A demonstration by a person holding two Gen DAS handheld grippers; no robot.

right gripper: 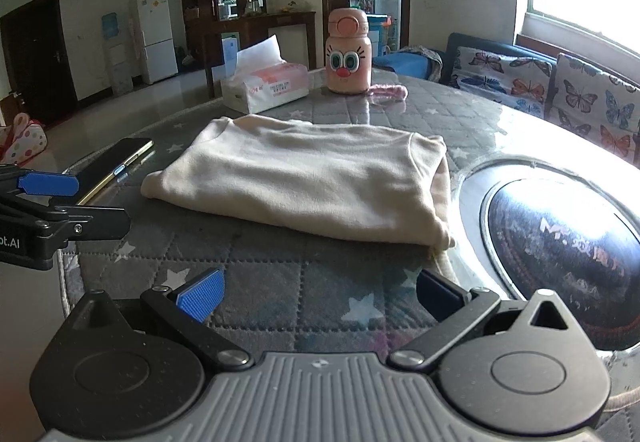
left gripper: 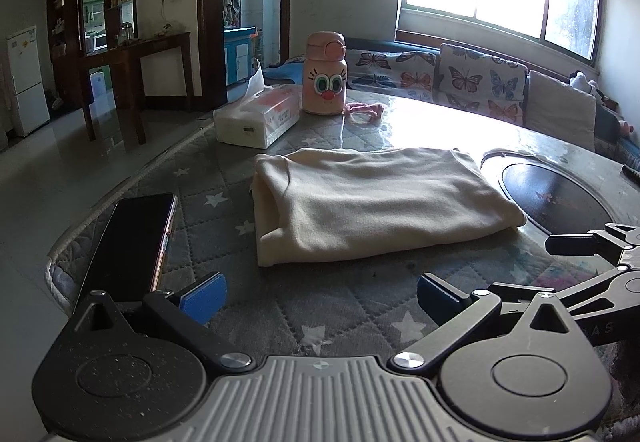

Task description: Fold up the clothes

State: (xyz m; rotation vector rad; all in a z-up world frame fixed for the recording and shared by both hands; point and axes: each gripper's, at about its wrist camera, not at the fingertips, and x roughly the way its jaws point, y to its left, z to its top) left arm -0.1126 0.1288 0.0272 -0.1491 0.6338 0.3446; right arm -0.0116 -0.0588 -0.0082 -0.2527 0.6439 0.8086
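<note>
Both grippers, the left gripper (left gripper: pixel 322 296) and the right gripper (right gripper: pixel 320 292), were wide open and held nothing, hovering just above the quilted worktop (left gripper: pixel 340 318). Beyond them the cream garment (left gripper: pixel 372 202) lay folded flat in a rectangle, its long axis running left to right, between the phone (left gripper: pixel 132 238) and the dark round plate (left gripper: pixel 560 198).

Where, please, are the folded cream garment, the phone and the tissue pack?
folded cream garment (left gripper: pixel 372 202), left wrist view, top layer's middle.
phone (left gripper: pixel 134 238), left wrist view, dark screen.
tissue pack (right gripper: pixel 266 88), right wrist view, front face.
</note>
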